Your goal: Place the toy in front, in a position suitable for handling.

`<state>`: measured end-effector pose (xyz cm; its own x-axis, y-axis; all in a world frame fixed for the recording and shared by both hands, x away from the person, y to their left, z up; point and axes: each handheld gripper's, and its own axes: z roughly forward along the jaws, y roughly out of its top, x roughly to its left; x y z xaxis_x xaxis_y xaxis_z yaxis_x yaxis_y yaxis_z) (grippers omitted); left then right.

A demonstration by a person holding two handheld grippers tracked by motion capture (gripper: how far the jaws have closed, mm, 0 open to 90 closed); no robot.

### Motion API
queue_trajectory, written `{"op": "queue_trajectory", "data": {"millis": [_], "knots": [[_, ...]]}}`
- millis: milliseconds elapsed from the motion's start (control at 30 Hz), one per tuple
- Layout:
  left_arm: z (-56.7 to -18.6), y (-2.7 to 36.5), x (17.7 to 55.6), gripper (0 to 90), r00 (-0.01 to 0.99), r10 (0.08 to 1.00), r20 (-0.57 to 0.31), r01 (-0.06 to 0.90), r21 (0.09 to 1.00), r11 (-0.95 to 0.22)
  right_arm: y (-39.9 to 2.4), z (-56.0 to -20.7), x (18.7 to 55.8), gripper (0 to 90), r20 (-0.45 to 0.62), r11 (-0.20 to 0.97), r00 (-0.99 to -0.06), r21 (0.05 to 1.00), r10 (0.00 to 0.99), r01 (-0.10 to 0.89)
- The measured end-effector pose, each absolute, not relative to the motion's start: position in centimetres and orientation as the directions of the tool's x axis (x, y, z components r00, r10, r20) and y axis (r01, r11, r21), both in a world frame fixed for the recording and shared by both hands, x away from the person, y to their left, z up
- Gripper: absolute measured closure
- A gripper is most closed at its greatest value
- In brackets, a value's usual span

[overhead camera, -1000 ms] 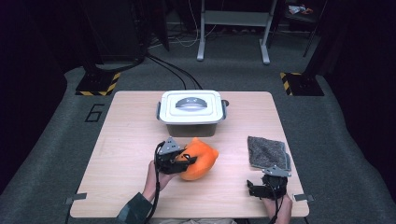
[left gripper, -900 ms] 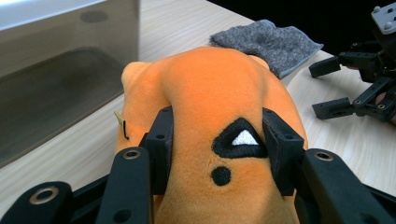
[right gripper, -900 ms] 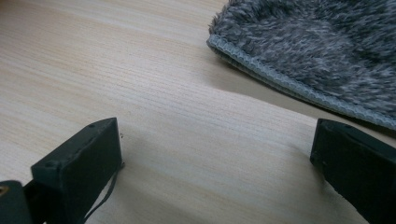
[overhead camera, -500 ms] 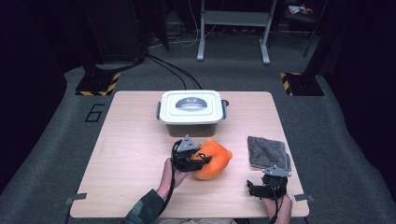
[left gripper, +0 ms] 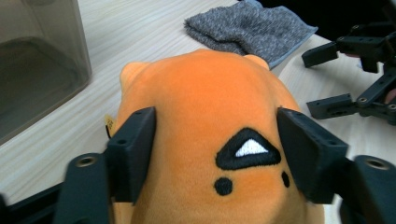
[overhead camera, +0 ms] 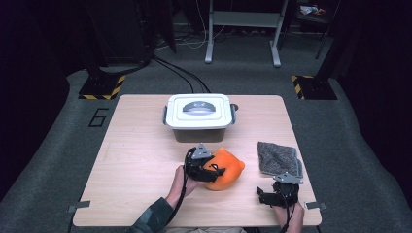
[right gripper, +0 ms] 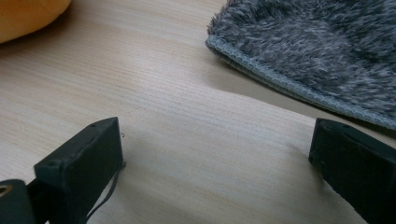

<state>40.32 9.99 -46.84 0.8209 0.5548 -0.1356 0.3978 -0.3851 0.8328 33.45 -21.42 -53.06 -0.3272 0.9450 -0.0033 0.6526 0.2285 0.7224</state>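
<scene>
High view: the orange plush toy (overhead camera: 226, 169) lies on the wooden surface (overhead camera: 136, 155), a little toward the person from the middle, just in front of the lidded white container (overhead camera: 198, 116). Bare wood runs wide to the left of the toy; to its right a narrower strip separates it from the grey cloth (overhead camera: 278, 158), which lies close to the right edge. The left hand-held gripper (overhead camera: 210, 170) is at the toy's near-left side, the forearm coming up from the bottom edge at a slant to the right. The right hand-held gripper (overhead camera: 266, 196) sits low near the front right corner, just short of the cloth, the hand below it at the front edge.

Left gripper view: the toy (left gripper: 210, 126) sits between the two black jaws, which have just been opening. They stand to either side of the plush; whether the pads press on it I cannot tell for certain, and the fabric shows no dent there. The container's wall (left gripper: 42, 65) stands close on the left, the cloth (left gripper: 250, 28) beyond the toy, the other gripper (left gripper: 359, 79) at right.

Right gripper view: jaws wide apart, nothing between them but bare wood (right gripper: 187, 140). The cloth's hemmed edge (right gripper: 299, 60) lies just ahead; a corner of the orange toy (right gripper: 28, 16) shows top left.
</scene>
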Motion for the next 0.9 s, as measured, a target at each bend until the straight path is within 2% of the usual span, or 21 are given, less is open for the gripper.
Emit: {"op": "queue_trajectory", "data": {"millis": [200, 300, 500, 600, 900], "knots": [[-45.9, 11.6, 40.2, 20.6, 0.82, 0.547, -0.167, 0.408, 0.841, -0.355, -21.4, -53.0, 33.4, 2.0, -0.002, 0.231, -0.33, 0.72, 0.944, 0.655], [-45.3, 12.7, 40.1, 18.0, 0.804, 0.572, -0.16, 0.412, 0.845, -0.341, -21.4, -53.0, 33.4, 1.9, -0.002, 0.229, -0.329, 0.722, 0.944, 0.654], [-45.1, 14.9, 40.9, 16.5, 0.781, 0.597, -0.185, 0.442, 0.839, -0.317, -21.3, -53.0, 33.4, 0.0, -0.002, 0.239, -0.338, 0.713, 0.941, 0.66], [-45.2, 15.7, 41.3, 16.7, 0.774, 0.601, -0.2, 0.454, 0.836, -0.307, -21.4, -52.6, 33.2, 0.0, 0.045, 0.215, -0.354, 0.72, 0.934, 0.66], [-45.8, 16.2, 42.5, 20.6, 0.771, 0.607, -0.193, 0.473, 0.812, -0.343, -19.4, -48.2, 33.6, 0.9, 0.095, 0.208, -0.424, 0.762, 0.901, 0.613]]}}
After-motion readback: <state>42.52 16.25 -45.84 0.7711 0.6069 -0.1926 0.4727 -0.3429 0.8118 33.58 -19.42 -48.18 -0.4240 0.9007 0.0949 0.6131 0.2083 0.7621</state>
